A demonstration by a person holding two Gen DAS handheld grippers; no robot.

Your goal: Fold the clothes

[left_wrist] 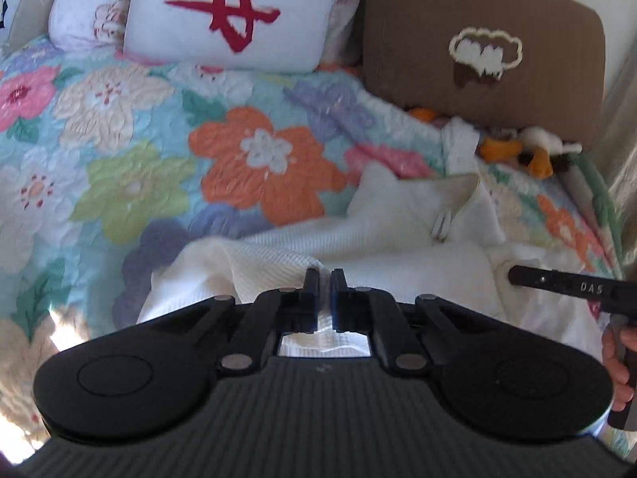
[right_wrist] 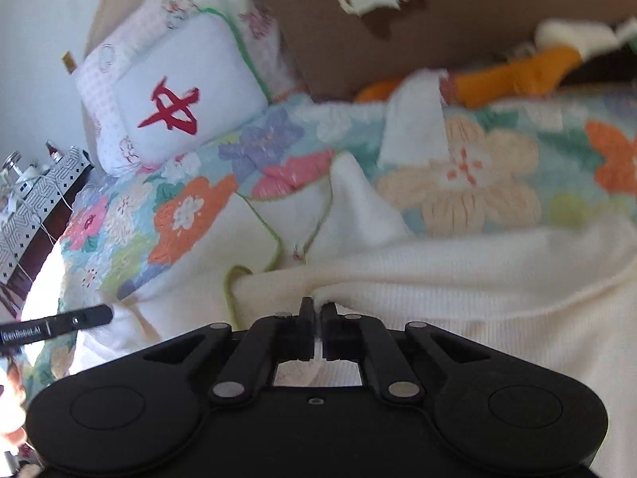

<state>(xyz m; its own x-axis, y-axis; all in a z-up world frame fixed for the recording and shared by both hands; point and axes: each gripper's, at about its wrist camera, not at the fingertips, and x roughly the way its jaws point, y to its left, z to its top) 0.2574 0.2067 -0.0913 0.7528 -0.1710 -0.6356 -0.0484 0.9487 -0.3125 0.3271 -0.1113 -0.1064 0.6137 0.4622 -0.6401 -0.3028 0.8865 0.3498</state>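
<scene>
From the left wrist view, the left tongs are pinched tight on a fold of the one cream garment, which lies rumpled on the floral quilt of the bed. Two cushions, white and brown, stand behind.

From the right wrist view, the right tongs likewise grip an edge. Both should probably lift evenly, keeping the held edge taut, to avoid creases.
</scene>
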